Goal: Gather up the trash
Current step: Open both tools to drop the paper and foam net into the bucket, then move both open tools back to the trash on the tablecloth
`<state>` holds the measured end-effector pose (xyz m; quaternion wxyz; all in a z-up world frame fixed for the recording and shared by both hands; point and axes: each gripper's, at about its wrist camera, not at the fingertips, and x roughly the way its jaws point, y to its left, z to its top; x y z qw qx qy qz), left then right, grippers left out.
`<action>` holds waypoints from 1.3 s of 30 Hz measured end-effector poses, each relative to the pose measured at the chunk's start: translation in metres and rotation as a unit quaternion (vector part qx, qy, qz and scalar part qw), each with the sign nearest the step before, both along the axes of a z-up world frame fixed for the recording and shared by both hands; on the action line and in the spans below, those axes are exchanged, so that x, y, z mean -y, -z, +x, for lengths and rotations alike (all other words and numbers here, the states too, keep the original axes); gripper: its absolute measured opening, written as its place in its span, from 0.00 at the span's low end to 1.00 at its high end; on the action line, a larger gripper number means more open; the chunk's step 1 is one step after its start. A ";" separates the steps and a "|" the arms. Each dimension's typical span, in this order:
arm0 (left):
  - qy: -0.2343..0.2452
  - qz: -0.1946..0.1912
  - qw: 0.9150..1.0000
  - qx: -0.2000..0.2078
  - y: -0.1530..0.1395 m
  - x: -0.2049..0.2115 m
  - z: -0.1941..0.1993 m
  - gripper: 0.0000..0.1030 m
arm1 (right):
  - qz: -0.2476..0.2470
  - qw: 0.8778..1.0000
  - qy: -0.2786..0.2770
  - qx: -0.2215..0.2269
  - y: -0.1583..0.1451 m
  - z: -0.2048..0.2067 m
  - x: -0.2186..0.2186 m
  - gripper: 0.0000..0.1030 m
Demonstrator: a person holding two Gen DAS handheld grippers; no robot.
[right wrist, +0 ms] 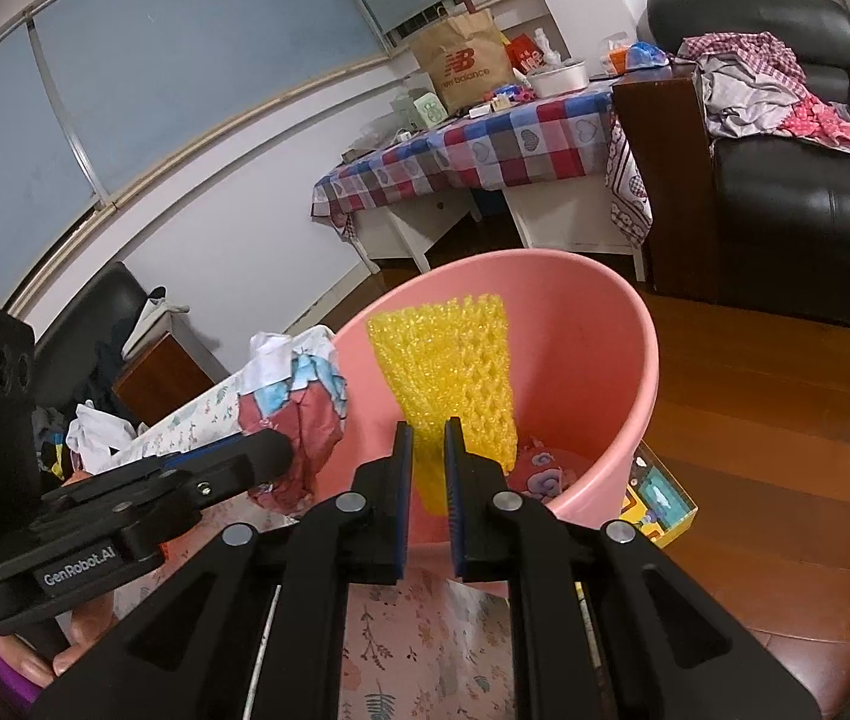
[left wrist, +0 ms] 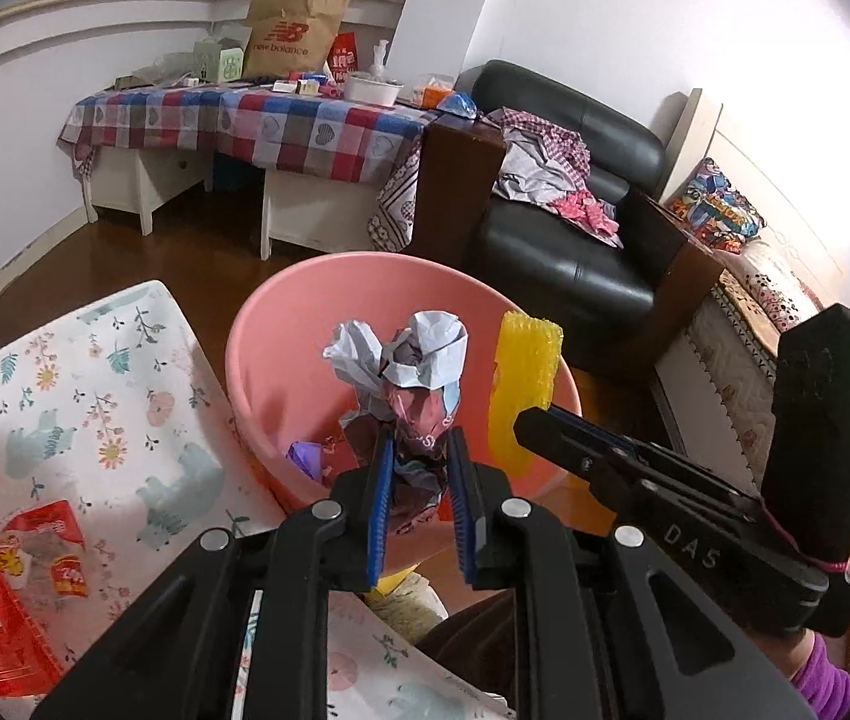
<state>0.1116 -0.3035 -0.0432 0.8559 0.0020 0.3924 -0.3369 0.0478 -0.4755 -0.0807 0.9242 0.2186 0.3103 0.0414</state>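
our left gripper [left wrist: 419, 480] pinches a crumpled wad of red, white and blue paper [left wrist: 407, 372] over the round pink plastic bin [left wrist: 257, 324]; our right gripper [right wrist: 429, 468] clamps a yellow foam mesh sleeve [right wrist: 448, 372] above the same bin (beside the floral-clothed surface [left wrist: 65, 396]).

my view takes in white walls [left wrist: 574, 18] above a dark brown wooden floor [right wrist: 772, 396]. a white desk under a red, blue and grey checked cloth [left wrist: 281, 126] stands against the far wall, just beside a black leather armchair [left wrist: 574, 240] strewn with clothes. pale blue panels [right wrist: 143, 78] line the upper wall. the light is bright on the wall.
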 end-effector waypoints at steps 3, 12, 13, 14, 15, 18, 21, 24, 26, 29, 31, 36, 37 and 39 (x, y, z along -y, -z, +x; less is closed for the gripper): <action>0.000 0.000 1.000 -0.003 0.001 0.003 0.003 0.18 | -0.002 1.000 0.003 0.000 0.001 -0.001 0.000 0.11; -0.006 -0.006 1.000 0.000 0.000 -0.002 0.001 0.32 | -0.012 1.000 0.010 -0.012 0.002 0.000 -0.005 0.11; -0.006 -0.007 1.000 0.001 -0.001 -0.002 -0.001 0.32 | -0.012 1.000 0.011 -0.013 0.002 0.001 -0.006 0.11; -0.006 -0.008 1.000 0.002 -0.002 -0.003 -0.002 0.32 | -0.012 1.000 0.012 -0.014 0.002 0.000 -0.006 0.11; -0.006 -0.009 1.000 0.003 -0.003 -0.004 -0.003 0.33 | -0.013 1.000 0.013 -0.015 0.002 0.000 -0.006 0.11; -0.007 -0.013 1.000 0.005 -0.007 -0.011 -0.006 0.37 | -0.017 1.000 0.017 -0.017 0.002 -0.001 -0.006 0.14; -0.009 -0.015 1.000 0.007 -0.010 -0.017 -0.010 0.41 | -0.018 0.999 0.025 -0.017 0.001 -0.003 -0.005 0.32; -0.009 -0.015 1.000 0.011 -0.012 -0.025 -0.016 0.42 | -0.017 0.999 0.029 -0.016 0.000 -0.006 -0.004 0.35; -0.011 -0.013 1.000 0.013 -0.014 -0.030 -0.020 0.44 | -0.016 0.999 0.029 -0.016 -0.001 -0.009 -0.004 0.35; -0.019 -0.012 1.000 0.015 -0.015 -0.044 -0.027 0.45 | -0.017 0.999 0.026 -0.014 -0.003 -0.012 -0.006 0.35; -0.026 -0.011 0.999 0.015 -0.015 -0.054 -0.032 0.45 | -0.018 1.000 0.021 -0.012 -0.005 -0.015 -0.009 0.35; -0.055 -0.001 0.998 0.020 -0.014 -0.088 -0.049 0.45 | -0.015 1.000 0.005 -0.010 -0.008 -0.020 -0.018 0.35; -0.062 0.001 0.998 0.020 -0.013 -0.095 -0.052 0.45 | -0.014 1.000 0.001 -0.009 -0.009 -0.021 -0.021 0.35; -0.077 0.006 0.997 0.018 -0.013 -0.112 -0.057 0.45 | -0.013 1.000 -0.008 -0.010 -0.009 -0.022 -0.029 0.35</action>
